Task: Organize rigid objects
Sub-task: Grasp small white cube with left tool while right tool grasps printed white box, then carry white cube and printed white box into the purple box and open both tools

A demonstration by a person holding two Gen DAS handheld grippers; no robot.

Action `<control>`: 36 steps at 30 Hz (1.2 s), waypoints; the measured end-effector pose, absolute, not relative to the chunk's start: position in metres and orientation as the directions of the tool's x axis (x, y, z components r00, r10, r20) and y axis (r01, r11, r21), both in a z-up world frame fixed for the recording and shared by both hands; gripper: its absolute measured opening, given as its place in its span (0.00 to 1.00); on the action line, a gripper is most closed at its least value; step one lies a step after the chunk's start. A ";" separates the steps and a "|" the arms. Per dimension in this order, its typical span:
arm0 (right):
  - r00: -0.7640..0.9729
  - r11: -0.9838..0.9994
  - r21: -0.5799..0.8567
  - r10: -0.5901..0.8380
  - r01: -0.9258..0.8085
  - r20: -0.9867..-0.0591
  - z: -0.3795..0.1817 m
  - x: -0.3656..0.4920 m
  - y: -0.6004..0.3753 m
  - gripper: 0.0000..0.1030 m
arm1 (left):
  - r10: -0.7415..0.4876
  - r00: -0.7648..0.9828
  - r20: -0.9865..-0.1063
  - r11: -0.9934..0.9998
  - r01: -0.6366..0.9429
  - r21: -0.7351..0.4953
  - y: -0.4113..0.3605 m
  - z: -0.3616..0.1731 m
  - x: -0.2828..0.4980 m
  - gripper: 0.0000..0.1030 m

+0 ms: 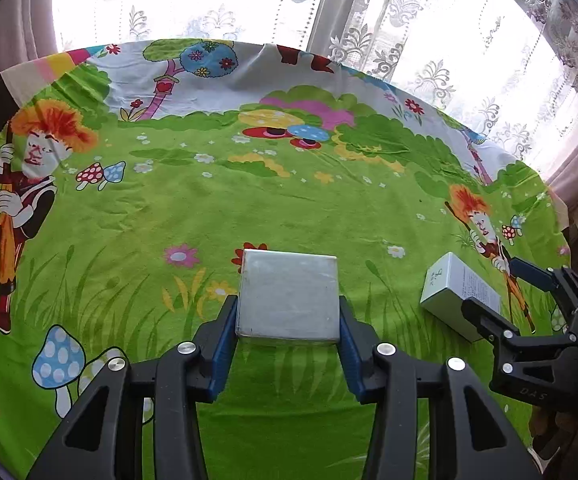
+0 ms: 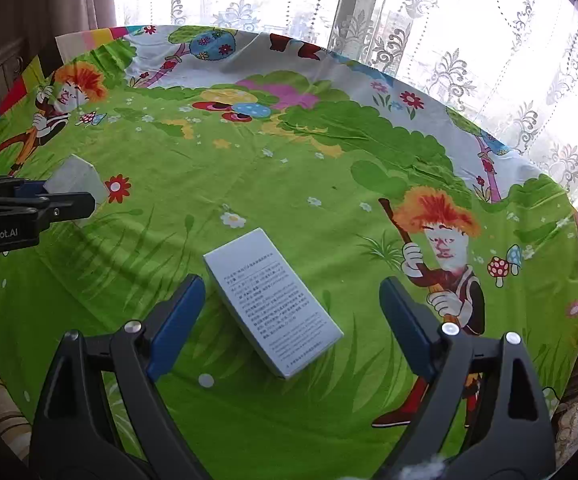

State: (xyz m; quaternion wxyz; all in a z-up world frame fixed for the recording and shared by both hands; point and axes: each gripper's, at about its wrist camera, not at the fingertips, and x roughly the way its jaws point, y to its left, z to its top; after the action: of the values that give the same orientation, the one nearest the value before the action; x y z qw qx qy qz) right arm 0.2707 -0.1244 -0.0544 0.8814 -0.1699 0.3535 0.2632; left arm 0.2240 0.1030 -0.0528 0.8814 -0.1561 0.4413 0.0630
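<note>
My left gripper [image 1: 287, 316] is shut on a flat grey square box [image 1: 287, 294], its blue pads pressed on the box's two sides, low over the table. The same box [image 2: 73, 178] and left gripper [image 2: 71, 200] show at the far left of the right wrist view. A long white box with small printed text [image 2: 273, 300] lies flat on the cloth between the fingers of my open right gripper [image 2: 291, 312], touching neither pad. That white box [image 1: 459, 294] and the right gripper [image 1: 505, 292] show at the right of the left wrist view.
A round table [image 2: 289, 184] carries a bright green cartoon cloth with mushrooms and figures. Lace curtains and a bright window stand behind the far edge. Heavy drapes hang at both sides.
</note>
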 end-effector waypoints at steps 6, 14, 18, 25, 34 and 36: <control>0.543 0.771 -0.084 0.362 -0.631 -0.758 -0.071 0.281 -0.112 0.88 | 0.004 0.626 -0.780 0.934 -0.281 -0.220 0.098 -0.035 0.192 0.45; 0.513 0.756 -0.060 0.382 -0.652 -0.769 -0.079 0.281 -0.104 0.64 | 0.019 0.615 -0.788 0.918 -0.323 -0.230 0.097 -0.036 0.154 0.45; 0.490 0.756 -0.007 0.417 -0.655 -0.766 -0.075 0.278 -0.107 0.46 | 0.037 0.616 -0.787 0.909 -0.349 -0.230 0.100 -0.034 0.137 0.45; 0.478 0.737 0.014 0.453 -0.675 -0.753 -0.064 0.252 -0.106 0.44 | 0.067 0.618 -0.784 0.888 -0.394 -0.235 0.107 -0.028 0.105 0.45; 0.448 0.692 0.069 0.537 -0.719 -0.714 -0.024 0.181 -0.091 0.44 | 0.125 0.622 -0.773 0.852 -0.467 -0.238 0.123 -0.011 0.049 0.45; 0.436 0.668 0.076 0.563 -0.741 -0.702 -0.013 0.161 -0.085 0.44 | 0.142 0.620 -0.771 0.841 -0.487 -0.237 0.129 -0.008 0.034 0.45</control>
State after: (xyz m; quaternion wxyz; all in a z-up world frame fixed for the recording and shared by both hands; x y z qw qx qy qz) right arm 0.1605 -0.0847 -0.0130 0.8383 -0.1224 0.3619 0.3889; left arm 0.0335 0.1286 -0.0079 0.8735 -0.2173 0.3968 0.1798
